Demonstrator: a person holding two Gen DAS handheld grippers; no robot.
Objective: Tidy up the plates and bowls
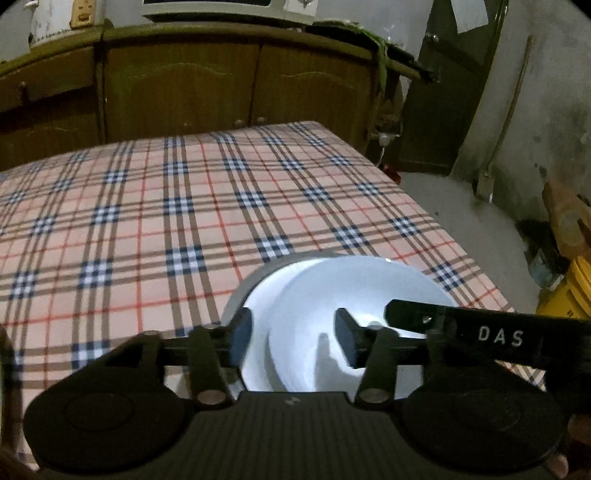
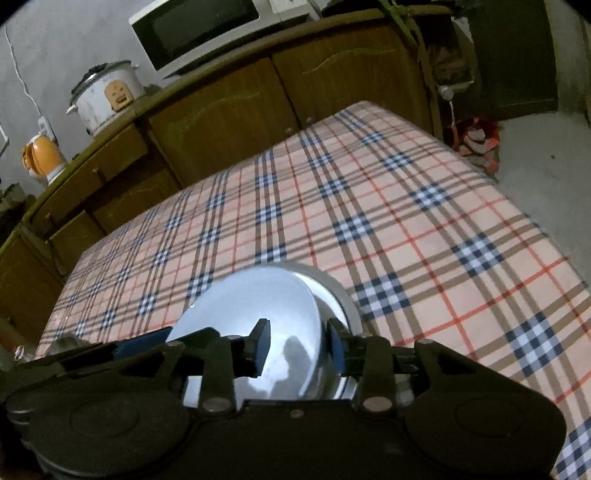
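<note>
A white bowl [image 1: 332, 291] sits nested in a wider white dish [image 1: 258, 295] on the plaid tablecloth [image 1: 147, 221] near the table's front right. My left gripper [image 1: 293, 338] straddles the left rims of both, jaws apart, one pad outside the dish and one inside the bowl. In the right wrist view the bowl [image 2: 251, 299] and the dish rim [image 2: 340, 295] show between my right gripper's [image 2: 299, 349] fingers, one pad inside and one outside the right rim. The right gripper's finger [image 1: 480, 328] reaches in from the right. Whether either gripper is pinching the rims is unclear.
A wooden cabinet [image 1: 184, 85] stands behind the table, with a microwave [image 2: 195, 29], a rice cooker [image 2: 107, 96] and an orange kettle [image 2: 40, 155] on top. The table's right edge drops to a concrete floor [image 1: 461, 206]. Yellow containers [image 1: 569, 284] stand at the right.
</note>
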